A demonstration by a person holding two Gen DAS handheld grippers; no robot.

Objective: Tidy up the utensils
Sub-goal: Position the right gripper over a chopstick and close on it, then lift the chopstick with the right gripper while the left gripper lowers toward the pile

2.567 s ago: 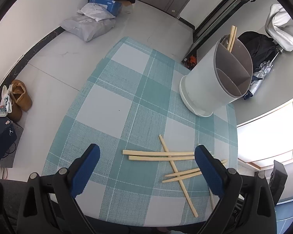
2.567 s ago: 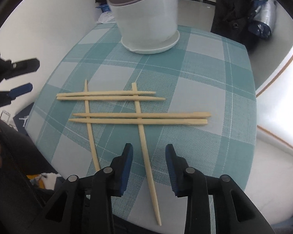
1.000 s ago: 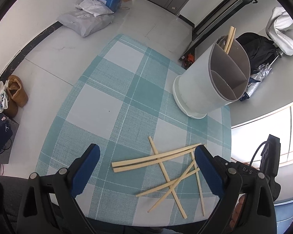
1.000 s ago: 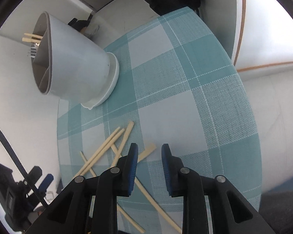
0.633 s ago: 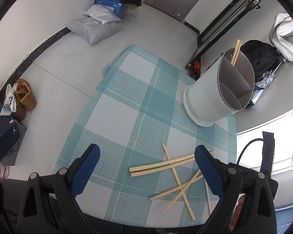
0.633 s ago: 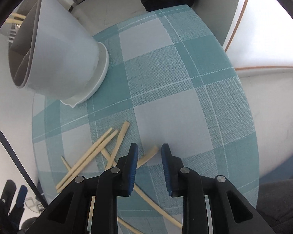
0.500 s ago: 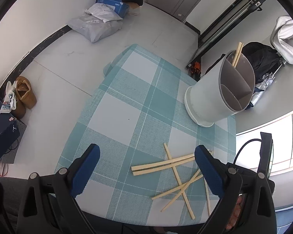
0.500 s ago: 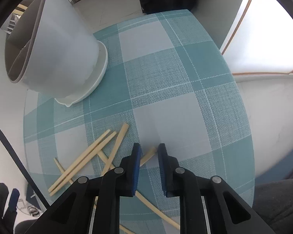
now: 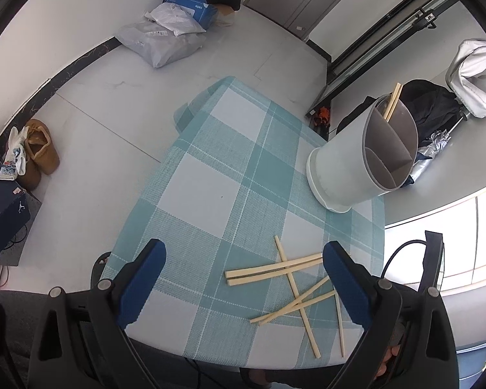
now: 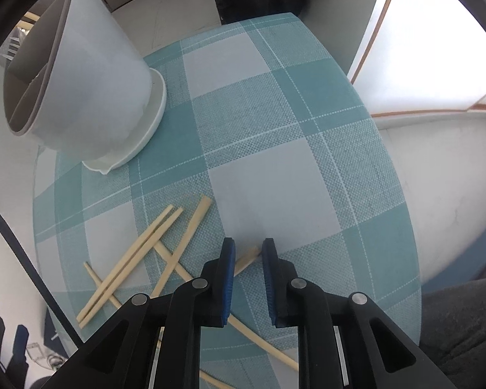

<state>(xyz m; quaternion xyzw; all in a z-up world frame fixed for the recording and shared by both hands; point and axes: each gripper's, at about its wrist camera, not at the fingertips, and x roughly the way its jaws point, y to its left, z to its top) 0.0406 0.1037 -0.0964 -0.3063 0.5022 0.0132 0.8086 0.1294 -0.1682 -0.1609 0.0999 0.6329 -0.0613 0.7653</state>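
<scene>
Blue-padded right gripper point(image 10: 248, 253) sits low in its own view. Its jaws have just been closing to a narrow gap, and the blunt end of one chopstick point(image 10: 250, 257) lies on the cloth between them. I see no firm pinch yet. Compared with a moment ago, it has tipped more steeply onto the table. The loose chopsticks point(image 10: 145, 246), lower left, have slewed out of their tidy crossing into a loose fan on the checked tablecloth point(image 10: 275, 178). In the other view the left gripper point(image 9: 244, 253) stays spread wide and empty. Farther off, upper left, the white divided holder point(image 10: 81, 81) already has a pair of sticks point(image 9: 392, 102) in it. I judge this the start of the next pick, with a full squeeze needed before lifting.
</scene>
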